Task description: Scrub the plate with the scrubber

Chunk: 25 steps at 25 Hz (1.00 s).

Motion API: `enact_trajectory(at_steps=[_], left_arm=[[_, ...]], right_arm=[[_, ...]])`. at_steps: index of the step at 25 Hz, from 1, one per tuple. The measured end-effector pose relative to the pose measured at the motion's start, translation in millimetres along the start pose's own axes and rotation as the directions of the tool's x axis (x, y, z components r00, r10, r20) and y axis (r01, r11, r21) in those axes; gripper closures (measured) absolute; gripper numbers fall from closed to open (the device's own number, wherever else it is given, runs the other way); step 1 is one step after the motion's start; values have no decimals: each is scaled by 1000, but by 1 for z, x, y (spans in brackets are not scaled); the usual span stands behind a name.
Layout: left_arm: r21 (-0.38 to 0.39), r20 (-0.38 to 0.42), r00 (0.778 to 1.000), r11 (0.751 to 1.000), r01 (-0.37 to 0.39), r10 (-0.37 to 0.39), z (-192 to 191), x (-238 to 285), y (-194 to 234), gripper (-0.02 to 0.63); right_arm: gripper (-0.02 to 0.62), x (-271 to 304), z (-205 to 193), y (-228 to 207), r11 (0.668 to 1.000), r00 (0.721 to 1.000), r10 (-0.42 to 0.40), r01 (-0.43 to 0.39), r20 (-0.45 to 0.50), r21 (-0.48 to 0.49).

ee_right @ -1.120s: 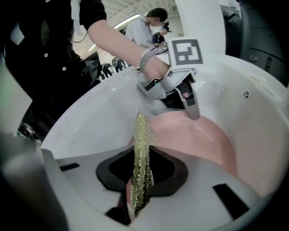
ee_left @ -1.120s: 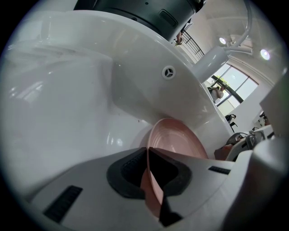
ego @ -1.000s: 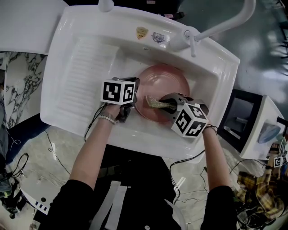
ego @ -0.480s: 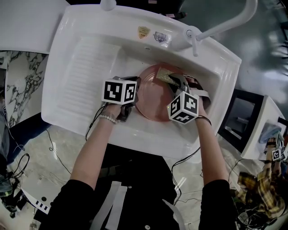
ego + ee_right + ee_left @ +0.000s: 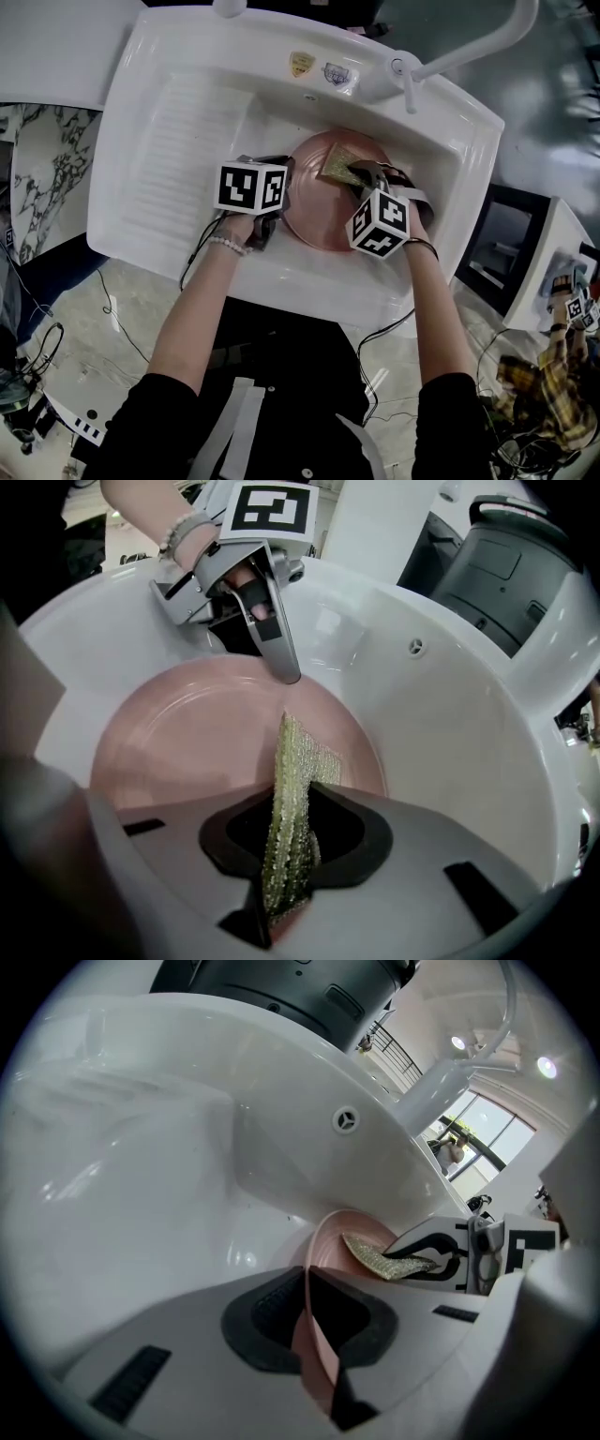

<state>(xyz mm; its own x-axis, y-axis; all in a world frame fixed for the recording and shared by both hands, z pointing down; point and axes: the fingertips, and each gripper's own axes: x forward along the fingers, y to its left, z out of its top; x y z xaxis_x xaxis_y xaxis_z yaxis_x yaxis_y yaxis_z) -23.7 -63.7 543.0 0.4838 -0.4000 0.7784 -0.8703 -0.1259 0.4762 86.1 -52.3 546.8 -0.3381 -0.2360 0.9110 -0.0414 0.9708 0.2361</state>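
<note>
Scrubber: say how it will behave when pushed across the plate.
Probably floppy: the scrubber is a thin mesh sheet folded between the right gripper's jaws, so its free end should bend against the plate. Likely light, since a pinch at one end carries it. Its coarse weave should drag, not slide.
</note>
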Motion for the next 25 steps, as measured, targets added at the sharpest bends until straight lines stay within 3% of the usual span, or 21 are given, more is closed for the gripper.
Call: enact_trajectory(at_steps=[10,17,25], left_arm=[[-12,-3,1000,1000,-3,3,-1,-1,1,591],[-20,3,1000,1000,-11,11,0,-3,2,591],[-13,9,1000,1000,-5,5,2,-5,0,591]], right_arm=[[520,-25,3,53,983,983,183,-183,23,21],[520,-46,13,103,926,924,377,-378,67,8],[520,-63,21,134,858,858,497,-509,130,71]])
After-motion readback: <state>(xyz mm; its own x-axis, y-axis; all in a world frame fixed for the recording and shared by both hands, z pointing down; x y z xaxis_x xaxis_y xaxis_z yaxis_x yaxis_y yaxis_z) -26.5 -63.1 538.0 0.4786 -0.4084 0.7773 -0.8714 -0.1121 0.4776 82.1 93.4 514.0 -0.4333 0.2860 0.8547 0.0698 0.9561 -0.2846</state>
